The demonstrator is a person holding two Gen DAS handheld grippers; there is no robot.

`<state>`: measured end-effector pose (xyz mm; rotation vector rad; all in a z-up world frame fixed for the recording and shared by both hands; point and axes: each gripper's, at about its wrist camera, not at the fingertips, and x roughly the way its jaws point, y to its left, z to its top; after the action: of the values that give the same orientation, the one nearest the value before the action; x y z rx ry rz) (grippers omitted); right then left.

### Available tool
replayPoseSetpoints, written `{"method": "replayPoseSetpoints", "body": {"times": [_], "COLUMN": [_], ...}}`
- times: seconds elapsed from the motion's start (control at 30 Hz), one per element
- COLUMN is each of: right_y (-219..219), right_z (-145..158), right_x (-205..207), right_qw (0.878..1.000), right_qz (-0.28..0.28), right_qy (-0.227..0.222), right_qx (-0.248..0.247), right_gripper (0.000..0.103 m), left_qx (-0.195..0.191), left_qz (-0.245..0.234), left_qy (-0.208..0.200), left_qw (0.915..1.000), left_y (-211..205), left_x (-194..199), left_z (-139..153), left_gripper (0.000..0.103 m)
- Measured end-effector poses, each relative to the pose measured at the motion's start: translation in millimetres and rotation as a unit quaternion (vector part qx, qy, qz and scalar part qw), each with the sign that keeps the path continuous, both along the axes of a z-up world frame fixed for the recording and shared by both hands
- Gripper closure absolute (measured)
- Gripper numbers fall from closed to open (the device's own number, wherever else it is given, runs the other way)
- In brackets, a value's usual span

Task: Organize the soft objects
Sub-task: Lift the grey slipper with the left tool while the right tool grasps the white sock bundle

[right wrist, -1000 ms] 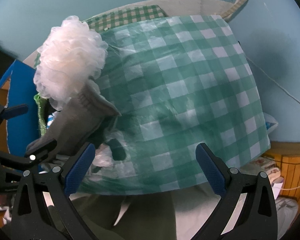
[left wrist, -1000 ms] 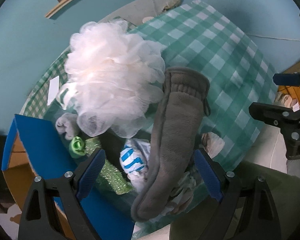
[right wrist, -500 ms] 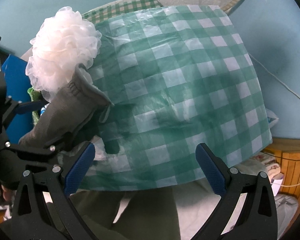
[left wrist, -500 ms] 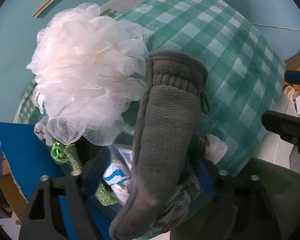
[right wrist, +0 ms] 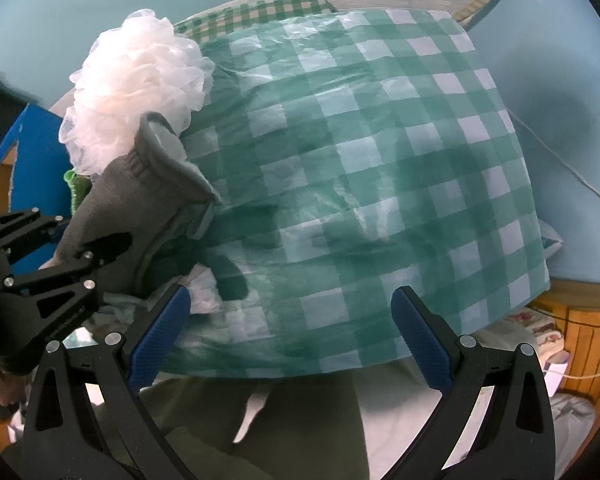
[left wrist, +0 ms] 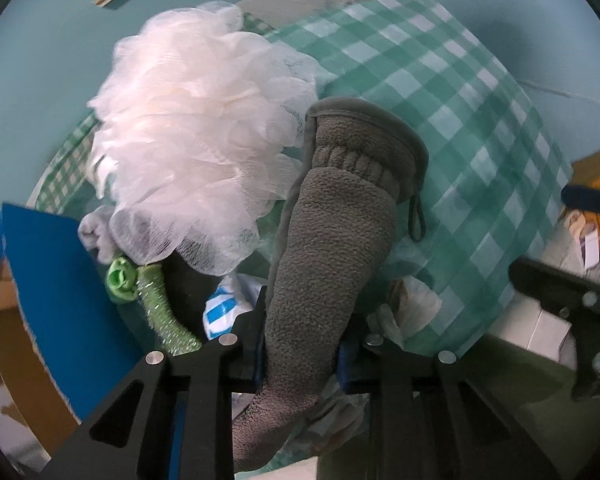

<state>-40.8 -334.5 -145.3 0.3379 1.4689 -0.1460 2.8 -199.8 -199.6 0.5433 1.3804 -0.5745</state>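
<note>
A long grey fleece mitt point(left wrist: 332, 240) lies on a heap of soft things at the left edge of the green checked cloth point(left wrist: 460, 100). My left gripper point(left wrist: 304, 356) points straight down. Its jaws are closing, and the blue pads press on the mitt's lower end from both sides. A white mesh bath pouf point(left wrist: 196, 152) sits against the mitt's left side. In the right wrist view the mitt point(right wrist: 140, 192) and pouf point(right wrist: 140, 76) are at the left, with the left gripper point(right wrist: 88, 256) on the mitt. My right gripper point(right wrist: 290, 336) hangs open over the cloth's near edge, holding nothing.
Under the pouf lie a glittery green item point(left wrist: 156, 300), a blue-and-white striped piece point(left wrist: 220, 308) and crumpled white plastic point(left wrist: 416, 300). A blue cardboard flap point(left wrist: 40, 280) stands at the left. A wooden basket point(right wrist: 580, 340) is at the lower right. A person's olive-green clothing point(right wrist: 300, 420) fills the foreground.
My left gripper's jaws went from wide apart around the grey mitt to pressed onto it. The right gripper stayed where it was, still open.
</note>
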Motion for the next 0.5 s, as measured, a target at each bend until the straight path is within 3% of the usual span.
{"method": "replayPoseSetpoints", "body": {"times": [0.23,0.5], "right_y": [23.2,61.4], "right_z": [-6.4,-25.3], "right_x": [4.7,8.0], "right_qw": [0.999,0.997], "right_qz": [0.015,0.022], "right_qy": [0.006,0.021], "right_qx": [0.030,0.068], "right_gripper": [0.002,0.002], "left_qx": [-0.018,-0.022], "left_qz": [0.057,0.101], "left_qy": [-0.007,0.007], "left_qw": [0.9982,0.9946], "left_y": [28.3,45.4], "left_x": [-5.5,-3.9], "left_z": [21.7,21.1], "left_gripper": [0.077,0.077]}}
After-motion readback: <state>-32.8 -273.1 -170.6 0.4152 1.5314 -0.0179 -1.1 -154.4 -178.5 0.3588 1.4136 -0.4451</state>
